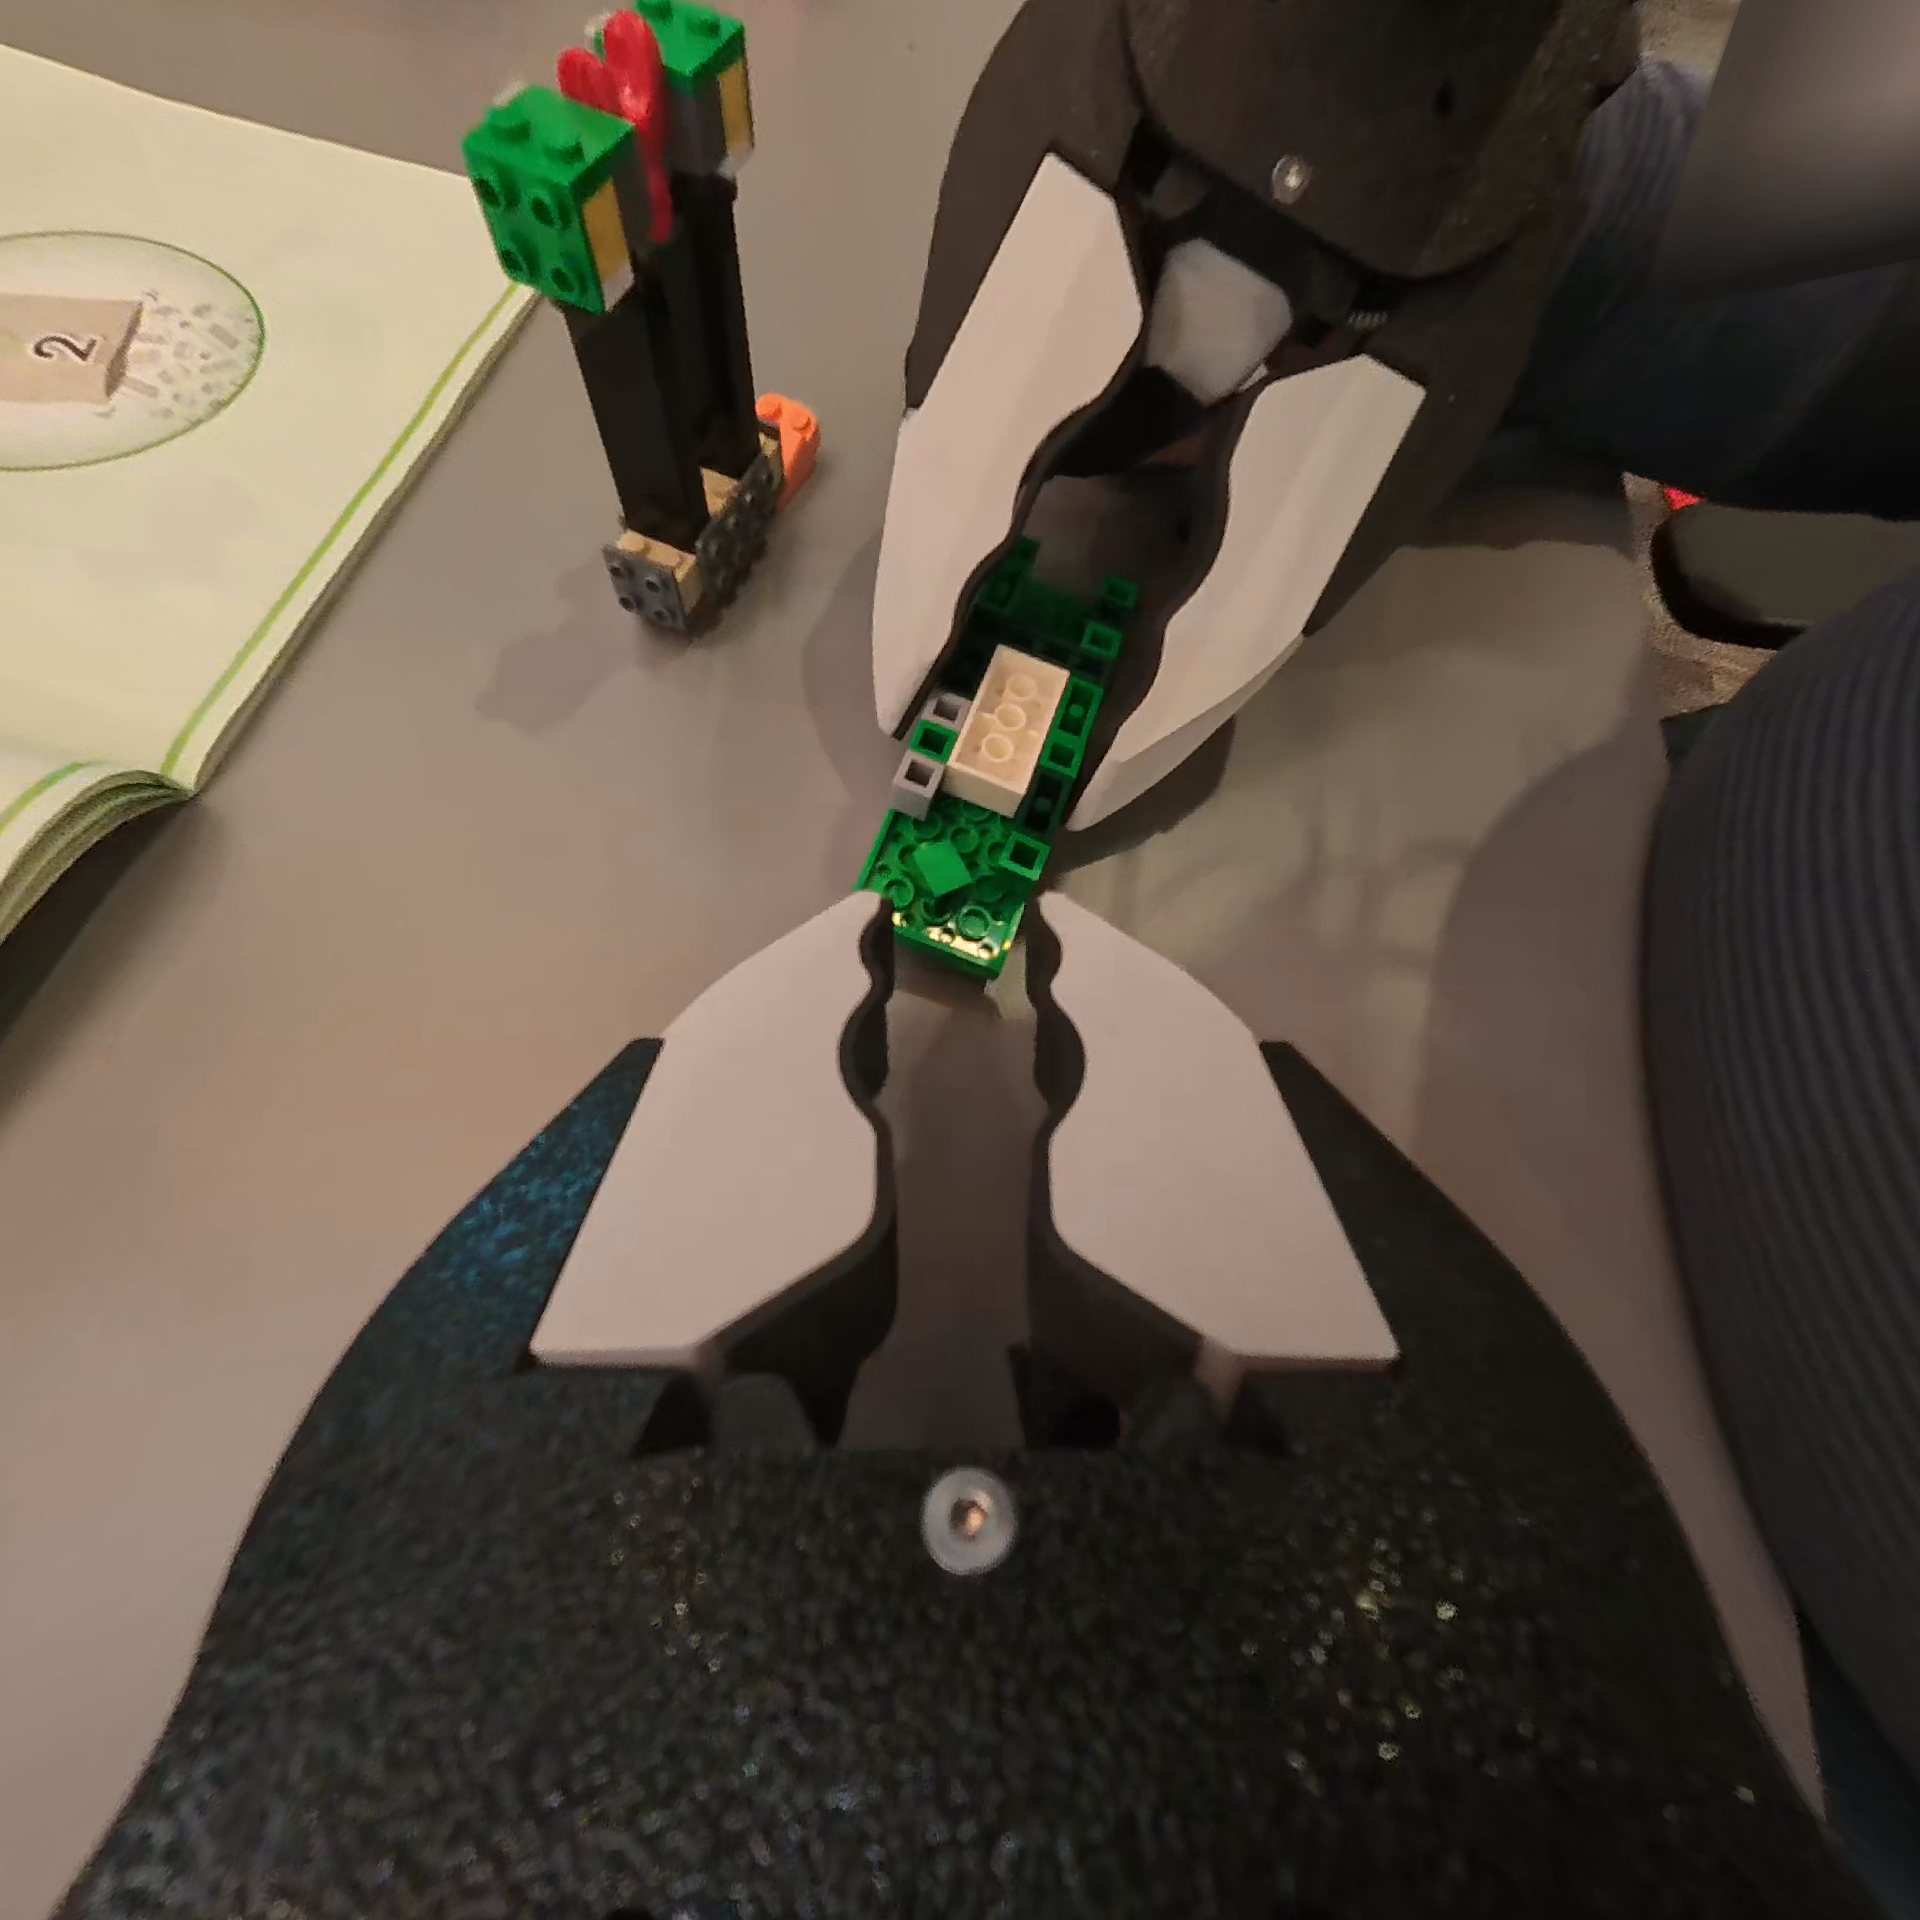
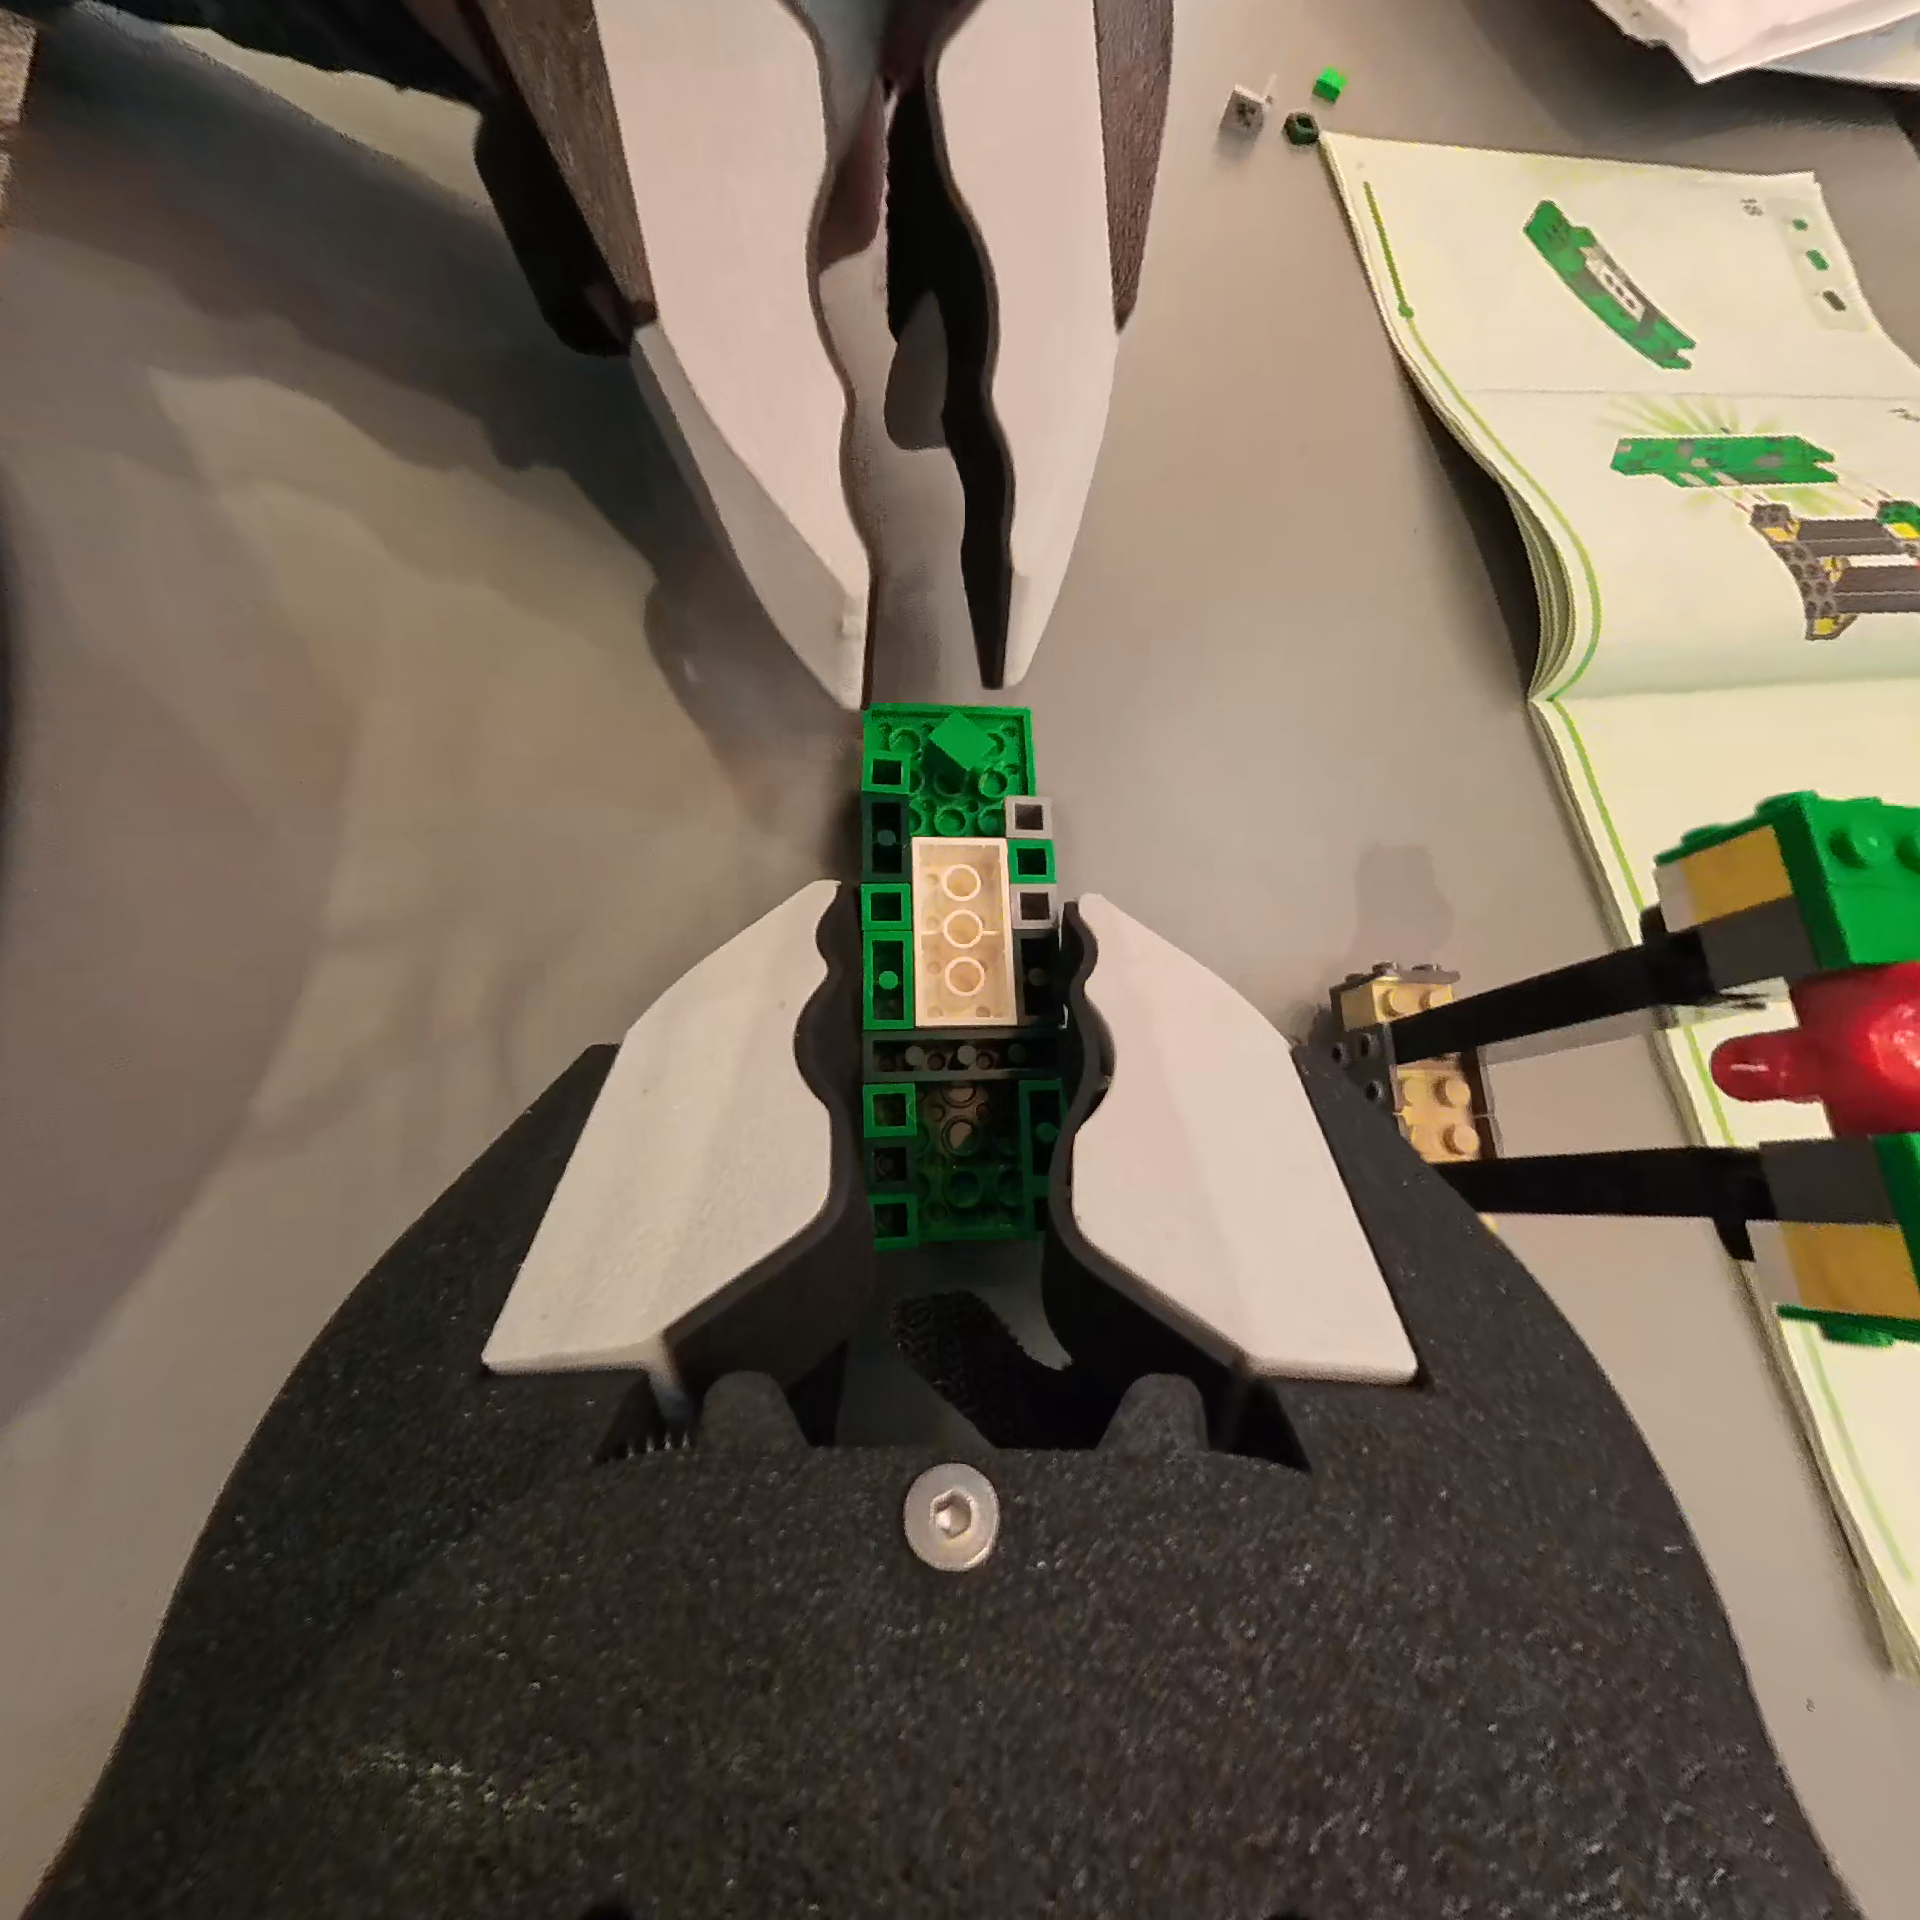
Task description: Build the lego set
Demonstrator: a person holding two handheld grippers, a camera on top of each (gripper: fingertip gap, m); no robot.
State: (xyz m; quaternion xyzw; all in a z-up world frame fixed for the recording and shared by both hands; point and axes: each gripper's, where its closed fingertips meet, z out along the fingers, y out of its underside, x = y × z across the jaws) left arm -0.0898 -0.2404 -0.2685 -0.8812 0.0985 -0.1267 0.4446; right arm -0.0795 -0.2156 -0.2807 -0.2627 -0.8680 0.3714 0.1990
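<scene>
A long green lego assembly lies underside up, with a white brick set in it and a small dark green tile resting askew near one end. My right gripper is shut on the assembly, its fingers on both long sides. It shows opposite in the left wrist view. My left gripper stands at the assembly's other end, jaws a narrow gap apart with nothing between the fingertips. It also shows in the right wrist view, tips just past the tile.
A tall black lego tower with green tops and a red piece stands close by, an orange piece at its foot. An open instruction booklet lies beyond it. Small loose pieces lie near the booklet. A person's dark clothing borders the table. My two grippers' fingertips are within a few centimetres of each other. The orange piece is about 9 cm from my right fingertips.
</scene>
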